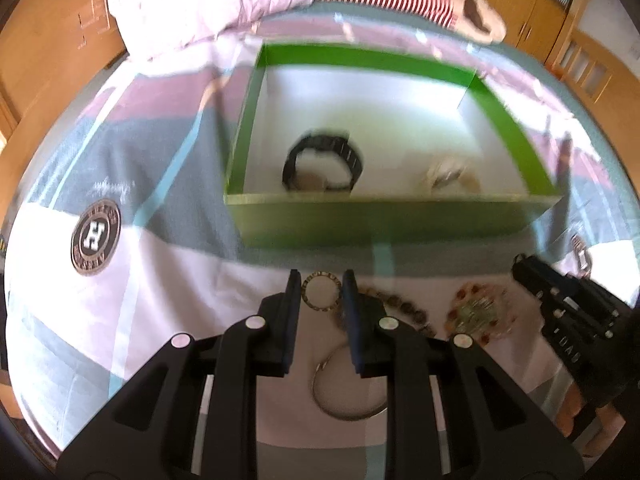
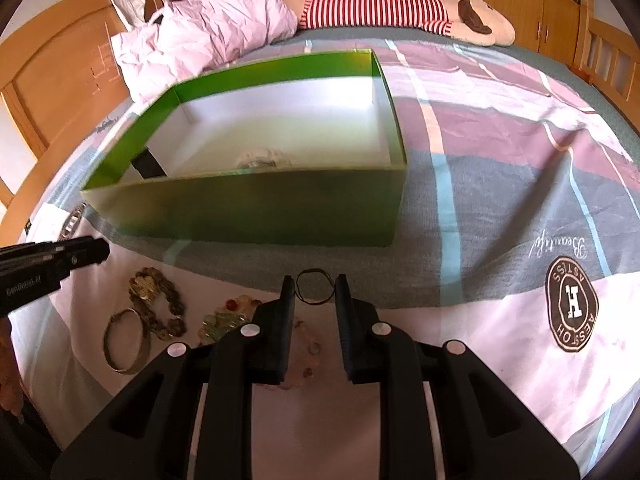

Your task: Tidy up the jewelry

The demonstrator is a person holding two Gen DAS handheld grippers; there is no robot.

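Working left to right across the bed point(image 2: 500, 184): the left gripper point(image 1: 320, 280) hovers low over the bedspread with its jaws parted, nothing held, and a small patterned ring-shaped bangle point(image 1: 321, 292) lies on the cloth right between the fingertips, so I judge this to be the next pick for that side. Just below it, under the jaws, lies a plain silver bangle point(image 1: 348, 394); to its right a string of dark beads point(image 1: 400, 306), then a cluster of amber and green beads point(image 1: 476, 312). Behind all this stands the green box point(image 1: 384, 216), open-topped, white inside. It already holds a black watch point(image 1: 322, 166) toward its near left and a pale, blurred piece point(image 1: 450, 174) to the right of that, which I cannot identify. From the right wrist view the same heap shows to the left: silver bangle point(image 2: 124, 342), brass-coloured chain point(image 2: 158, 300), amber and green beads point(image 2: 228, 316). The right gripper point(image 2: 314, 290) is likewise open and empty, jaws apart, with a thin dark ring or band point(image 2: 315, 286) lying on the bedspread between the tips, just in front of the box's near wall; a few small loose pieces lie on the cloth under the jaws, too small to name. Progress, as I judge it: two items boxed, at least five still on the bed, so well under half done. Both grippers look poised to close on their respective rings; neither has yet.
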